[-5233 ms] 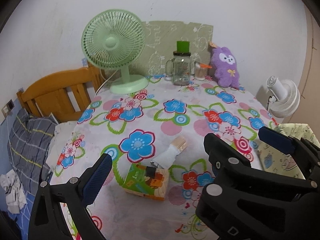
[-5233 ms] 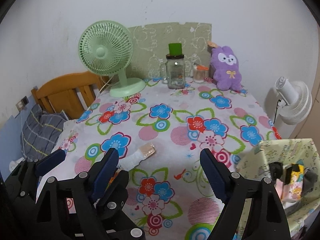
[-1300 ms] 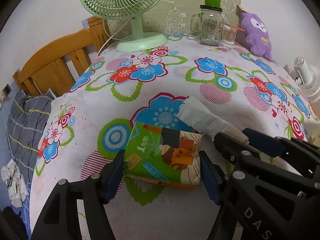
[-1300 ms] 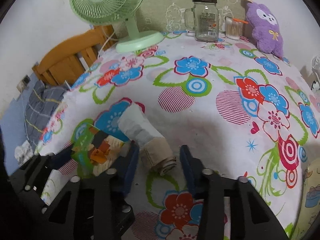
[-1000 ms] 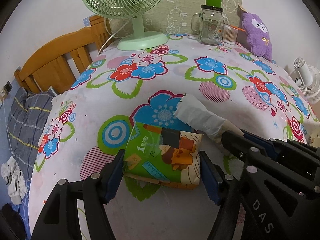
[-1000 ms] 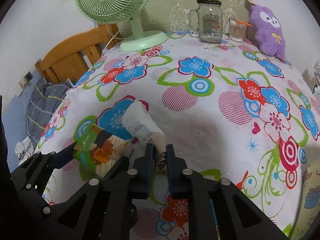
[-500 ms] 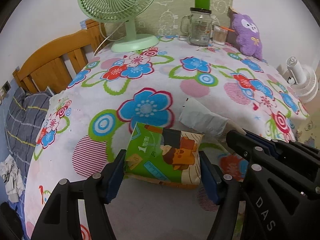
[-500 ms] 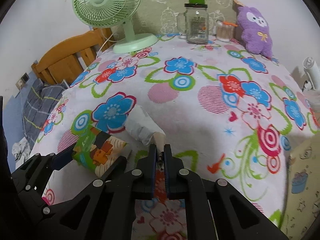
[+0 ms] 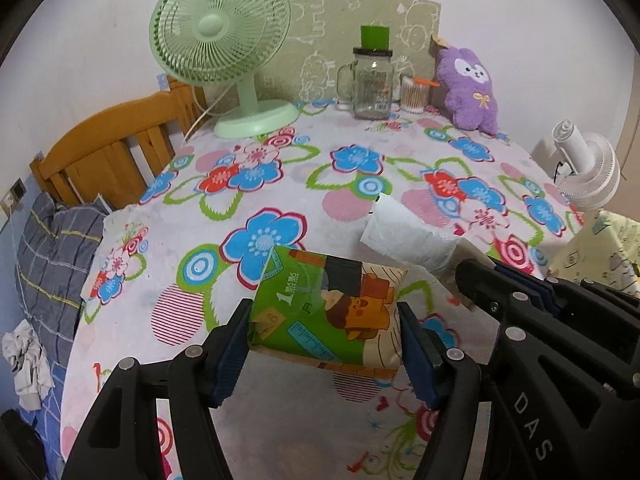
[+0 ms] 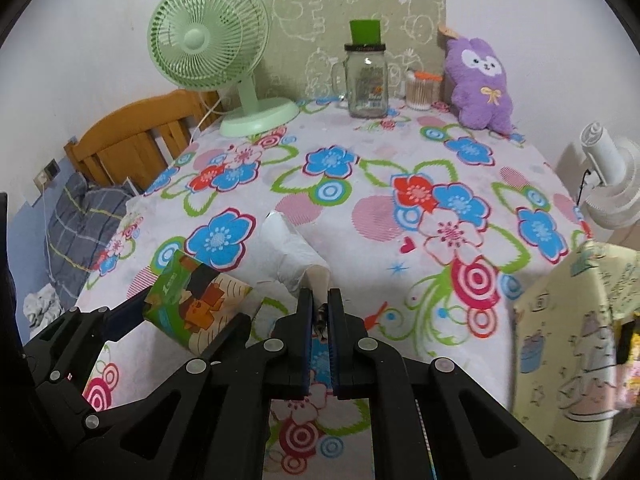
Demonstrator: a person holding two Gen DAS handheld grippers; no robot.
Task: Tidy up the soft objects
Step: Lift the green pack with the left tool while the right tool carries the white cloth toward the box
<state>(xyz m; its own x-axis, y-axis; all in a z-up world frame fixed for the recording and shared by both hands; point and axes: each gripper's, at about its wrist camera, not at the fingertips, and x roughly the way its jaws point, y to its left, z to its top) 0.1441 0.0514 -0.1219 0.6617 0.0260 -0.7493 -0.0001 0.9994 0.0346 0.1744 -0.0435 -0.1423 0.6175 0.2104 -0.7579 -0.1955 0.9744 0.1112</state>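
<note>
My left gripper (image 9: 324, 322) is shut on a green and cream tissue pack (image 9: 326, 308) and holds it above the floral tablecloth (image 9: 260, 168). The pack also shows in the right wrist view (image 10: 196, 300), at lower left. My right gripper (image 10: 320, 304) is shut on the beige end of a rolled white cloth (image 10: 292, 252), lifted off the table. The roll also shows in the left wrist view (image 9: 408, 236), right of the pack. A purple plush toy (image 10: 482, 84) leans against the back wall.
A green desk fan (image 10: 216, 52), a glass jar mug (image 10: 366, 84) and a cotton swab tub (image 10: 420, 92) stand at the table's back. A pale yellow fabric bin (image 10: 568, 340) is at the right. A white fan (image 10: 612, 184) and a wooden chair (image 10: 136, 140) flank the table.
Both grippers closed on their objects and have lifted them off the table, pulling back and up. The right gripper's jaws shut fully on the roll's end about a second ago.
</note>
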